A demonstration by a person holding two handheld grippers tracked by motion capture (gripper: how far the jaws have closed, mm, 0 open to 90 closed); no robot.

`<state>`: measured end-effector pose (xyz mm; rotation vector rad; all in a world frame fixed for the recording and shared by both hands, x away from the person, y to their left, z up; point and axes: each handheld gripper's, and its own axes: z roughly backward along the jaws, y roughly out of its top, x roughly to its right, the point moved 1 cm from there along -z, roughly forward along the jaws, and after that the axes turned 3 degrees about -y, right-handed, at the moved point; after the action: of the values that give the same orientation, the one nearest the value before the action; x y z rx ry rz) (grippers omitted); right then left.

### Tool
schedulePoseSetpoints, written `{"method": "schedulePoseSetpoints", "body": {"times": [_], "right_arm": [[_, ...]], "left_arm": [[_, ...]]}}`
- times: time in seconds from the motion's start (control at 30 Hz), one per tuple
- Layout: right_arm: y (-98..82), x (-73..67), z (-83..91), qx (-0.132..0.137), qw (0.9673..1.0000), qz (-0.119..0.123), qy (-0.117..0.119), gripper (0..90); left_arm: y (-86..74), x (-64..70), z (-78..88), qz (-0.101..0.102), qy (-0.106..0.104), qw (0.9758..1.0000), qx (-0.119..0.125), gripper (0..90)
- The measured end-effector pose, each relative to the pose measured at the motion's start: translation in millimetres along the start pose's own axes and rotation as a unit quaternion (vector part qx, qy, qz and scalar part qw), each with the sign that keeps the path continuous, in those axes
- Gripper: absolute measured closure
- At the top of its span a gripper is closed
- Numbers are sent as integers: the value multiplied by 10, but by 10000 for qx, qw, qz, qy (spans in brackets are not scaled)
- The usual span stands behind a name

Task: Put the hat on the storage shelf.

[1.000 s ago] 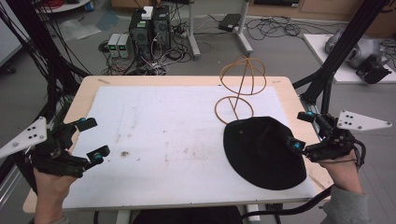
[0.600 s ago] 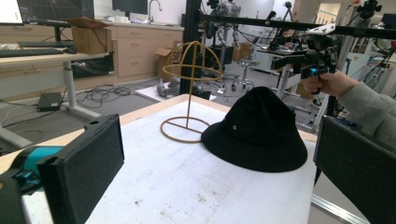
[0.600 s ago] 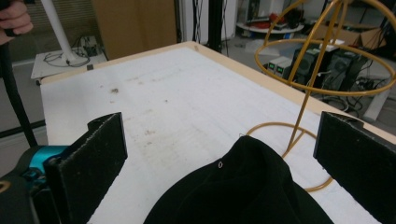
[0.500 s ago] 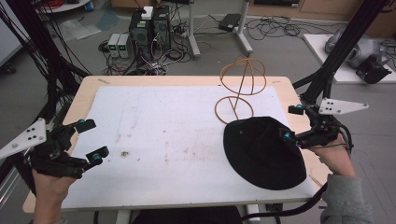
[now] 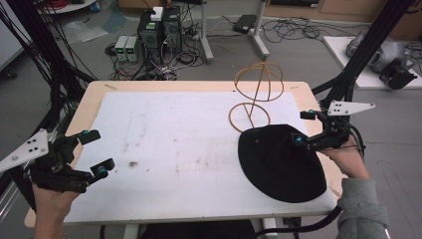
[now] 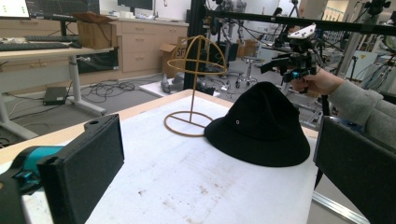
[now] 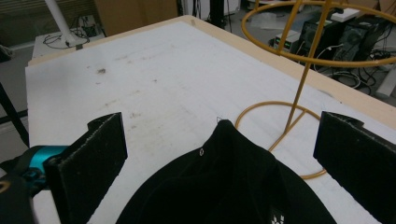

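Hat (image 5: 278,162) lying at bench (image 5: 164,144) 4 o'clock, not yet on stand (image 5: 259,89); right gripper (image 5: 304,128) hovering wide open over it, left gripper (image 5: 94,152) idling open, nothing grasped

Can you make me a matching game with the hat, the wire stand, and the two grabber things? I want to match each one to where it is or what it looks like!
Things:
1. hat
2. wire stand
3. left gripper
4. right gripper

Descriptions:
A. golden, standing upright with nothing on it
B. open, above the hat's far right edge
C. black, lying flat on the white mat
D. open, at the table's near left corner

Pairs: 1-C, 2-A, 3-D, 4-B
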<state>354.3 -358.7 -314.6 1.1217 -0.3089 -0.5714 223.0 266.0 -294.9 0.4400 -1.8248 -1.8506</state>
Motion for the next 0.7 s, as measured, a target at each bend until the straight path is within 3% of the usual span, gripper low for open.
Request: {"method": "schedulePoseSetpoints", "body": {"times": [0.17,0.37,0.63,0.7], "right_arm": [[-64,51,-35,72,9999,-17,112,18],[-110,82,-122,-85,9997,114,203,18],[-152,160,-197,-366,9990,-34,236,60],[-156,162,-195,-425,9988,-91,231,109]], "left_arm": [[-16,-12,-10,29,7,10000,-17,21],[-36,-24,-31,60,16,10000,-76,21],[-46,-27,-38,54,12,9999,-107,21],[-47,-28,-36,57,16,9999,-106,21]]}}
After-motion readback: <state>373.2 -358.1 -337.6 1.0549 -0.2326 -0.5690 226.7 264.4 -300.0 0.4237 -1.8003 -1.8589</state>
